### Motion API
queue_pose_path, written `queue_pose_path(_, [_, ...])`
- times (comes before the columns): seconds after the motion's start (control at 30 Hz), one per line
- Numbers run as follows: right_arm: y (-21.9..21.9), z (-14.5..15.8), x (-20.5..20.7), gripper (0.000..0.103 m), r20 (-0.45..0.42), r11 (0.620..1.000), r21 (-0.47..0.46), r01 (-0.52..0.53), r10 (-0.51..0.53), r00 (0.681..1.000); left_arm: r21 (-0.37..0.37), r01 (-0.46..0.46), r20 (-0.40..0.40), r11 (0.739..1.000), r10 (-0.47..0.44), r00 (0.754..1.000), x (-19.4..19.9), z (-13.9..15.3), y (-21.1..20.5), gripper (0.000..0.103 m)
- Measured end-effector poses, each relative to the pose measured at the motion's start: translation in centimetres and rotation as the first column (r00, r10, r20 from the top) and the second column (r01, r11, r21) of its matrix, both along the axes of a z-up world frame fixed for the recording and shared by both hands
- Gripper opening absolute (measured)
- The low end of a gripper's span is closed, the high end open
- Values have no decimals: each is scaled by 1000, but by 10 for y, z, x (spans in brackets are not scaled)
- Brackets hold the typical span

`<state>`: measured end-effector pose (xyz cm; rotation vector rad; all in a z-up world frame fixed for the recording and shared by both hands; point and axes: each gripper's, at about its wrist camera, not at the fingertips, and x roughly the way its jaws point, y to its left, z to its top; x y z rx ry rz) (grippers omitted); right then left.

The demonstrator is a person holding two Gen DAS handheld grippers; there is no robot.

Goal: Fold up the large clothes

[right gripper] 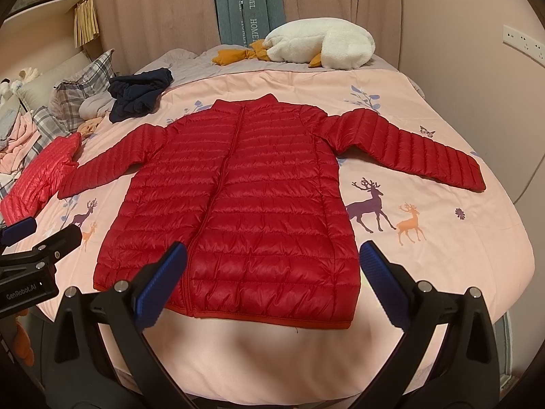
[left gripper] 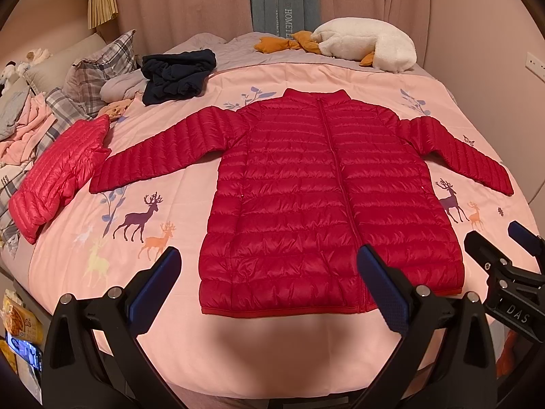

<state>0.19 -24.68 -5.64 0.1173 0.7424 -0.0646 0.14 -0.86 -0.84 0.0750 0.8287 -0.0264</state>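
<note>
Dark red quilted puffer jacket (left gripper: 327, 197) lies flat, zipped, front up, on pink deer-print bedspread (left gripper: 265, 351), both sleeves spread outward, collar toward the far side of the bed. Left gripper (left gripper: 269, 283) hangs above the jacket's near hem, jaws wide apart, holding nothing. Right gripper (right gripper: 272, 279) likewise above that hem, jaws apart, empty. Left of the jacket: lighter red folded quilted jacket (left gripper: 58, 173). Beyond the jacket's left sleeve: crumpled navy garment (left gripper: 173, 75). Beyond the collar: white plush goose (left gripper: 368, 42).
</note>
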Motion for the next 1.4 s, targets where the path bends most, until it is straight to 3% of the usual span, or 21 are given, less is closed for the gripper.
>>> queue_pose_path(0.17, [0, -2, -1, 101, 21, 999, 46, -17, 17, 1000, -15, 0, -1, 1000, 0, 1000, 1, -1, 2, 102])
queue_pose_path(0.3, [-8, -6, 0, 101, 63, 986, 161, -42, 32, 998, -160, -16, -38, 987, 10, 999, 15, -17, 23, 102])
queue_pose_path(0.43, [-15, -9, 7, 101, 71, 981, 193, -27, 13, 997, -315, -113, -111, 942, 82, 990, 42, -48, 63, 102])
queue_pose_path(0.57, [-15, -18, 18, 101, 49, 983, 181, -21, 12, 999, -438, -294, -190, 850, 232, 954, 75, -84, 126, 102])
queue_pose_path(0.63, [-14, -24, 25, 101, 32, 985, 174, -25, 20, 999, -518, -370, -229, 771, 292, 929, 87, -99, 157, 102])
queue_pose_path(0.7, [-11, -29, 32, 101, 16, 985, 166, -33, 30, 999, -643, -437, -267, 629, 351, 898, 102, -118, 199, 102])
queue_pose_path(0.73, [-11, -32, 35, 101, 11, 986, 162, -35, 34, 999, -660, -452, -274, 600, 367, 889, 105, -121, 207, 102])
queue_pose_path(0.77, [-10, -35, 38, 101, 6, 987, 157, -38, 38, 999, -687, -472, -276, 552, 402, 873, 114, -127, 228, 102])
queue_pose_path(0.9, [-4, -42, 52, 101, -15, 989, 139, -50, 52, 999, -675, -514, -237, 530, 504, 830, 142, -128, 272, 102])
queue_pose_path(0.97, [-2, -46, 59, 101, -25, 990, 127, -53, 57, 998, -675, -524, -235, 520, 521, 820, 158, -130, 289, 102])
queue_pose_path(1.1, [2, -53, 72, 101, -45, 993, 103, -60, 65, 997, -714, -553, -274, 430, 554, 786, 193, -146, 327, 102])
queue_pose_path(1.2, [5, -57, 81, 101, -49, 995, 66, -73, 76, 996, -738, -552, -280, 389, 568, 774, 209, -156, 341, 102])
queue_pose_path(1.4, [14, -65, 102, 101, -52, 992, 51, -113, 116, 992, -751, -541, -251, 378, 594, 764, 240, -162, 350, 102])
